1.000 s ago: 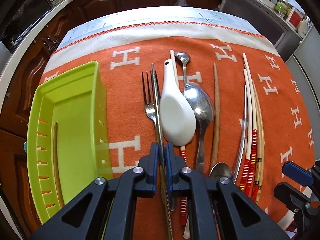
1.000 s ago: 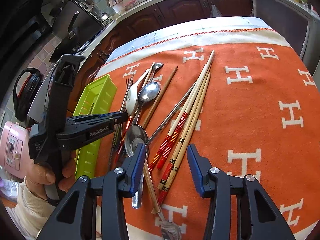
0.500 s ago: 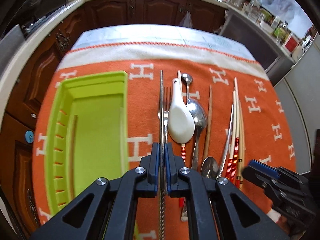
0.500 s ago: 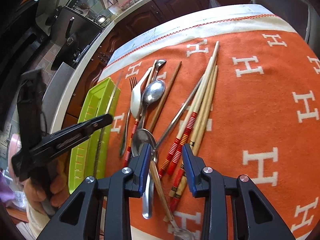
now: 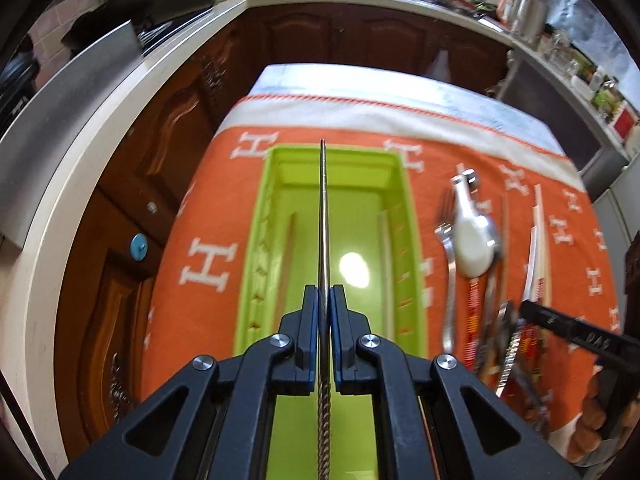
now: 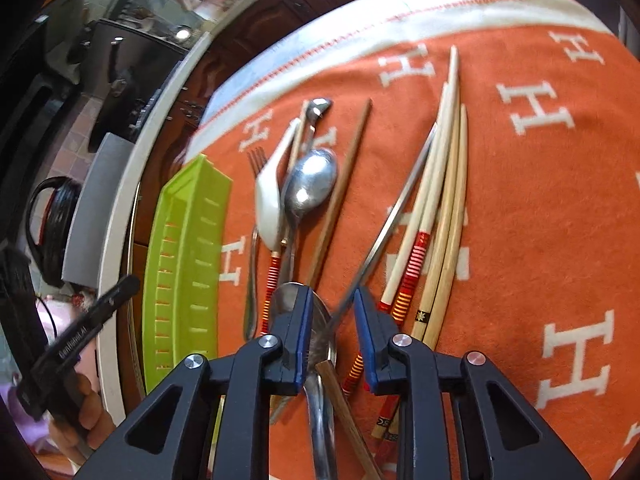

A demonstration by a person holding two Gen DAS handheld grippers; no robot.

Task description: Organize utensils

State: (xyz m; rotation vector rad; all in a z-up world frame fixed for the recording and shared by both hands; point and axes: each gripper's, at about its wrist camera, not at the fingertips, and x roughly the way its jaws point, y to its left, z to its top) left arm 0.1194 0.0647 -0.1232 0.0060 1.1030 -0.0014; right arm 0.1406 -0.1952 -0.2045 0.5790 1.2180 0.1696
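My left gripper (image 5: 324, 292) is shut on a thin metal chopstick (image 5: 323, 208), held lengthwise above the lime-green tray (image 5: 408, 216). A brown wooden chopstick (image 5: 289, 240) lies inside the tray. My right gripper (image 6: 332, 300) hangs low over the pile of utensils on the orange cloth. Its jaws are closing around a second metal chopstick (image 6: 384, 232), and the pads do not touch it. The bowl of a steel spoon (image 6: 286, 300) lies under the left finger.
On the cloth lie a white ceramic spoon (image 6: 268, 200), a steel spoon (image 6: 312, 180), a fork (image 6: 254, 240), a brown chopstick (image 6: 340, 192) and several pale chopsticks with red bands (image 6: 440, 184). Dark cabinets and a counter edge (image 5: 120, 92) surround the table.
My left gripper lifted the metal chopstick off the cloth and carried it left over the tray. My right gripper sank toward the pile and its jaws narrowed.
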